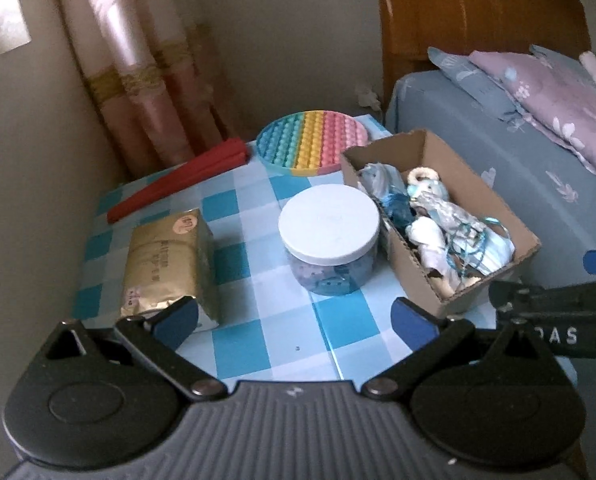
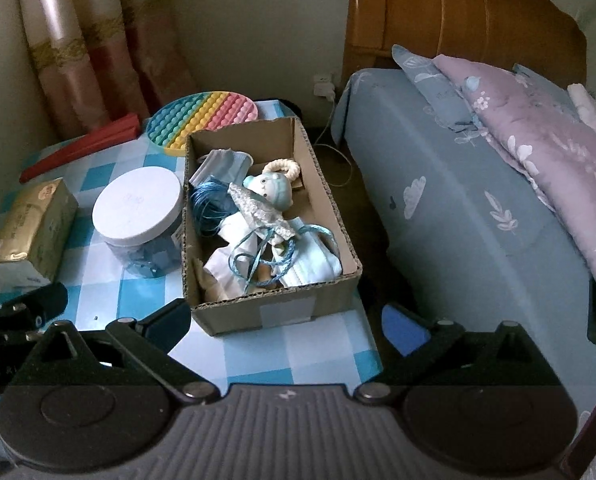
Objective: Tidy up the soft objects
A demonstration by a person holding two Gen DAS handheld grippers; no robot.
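Over at centre frame in the right wrist view, the cardboard box (image 2: 272, 312) sat stuffed with soft bits, like the little doll (image 2: 272, 192). Left gripper (image 1: 296, 322) and right gripper (image 2: 286, 326) both hung spread wide, empty. Looked basically sorted; the next move probably just needed a tidy-up check.

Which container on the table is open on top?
The cardboard box beside the bed: it has no lid, so its doll and masks show. The jar next to it is closed by a white lid.
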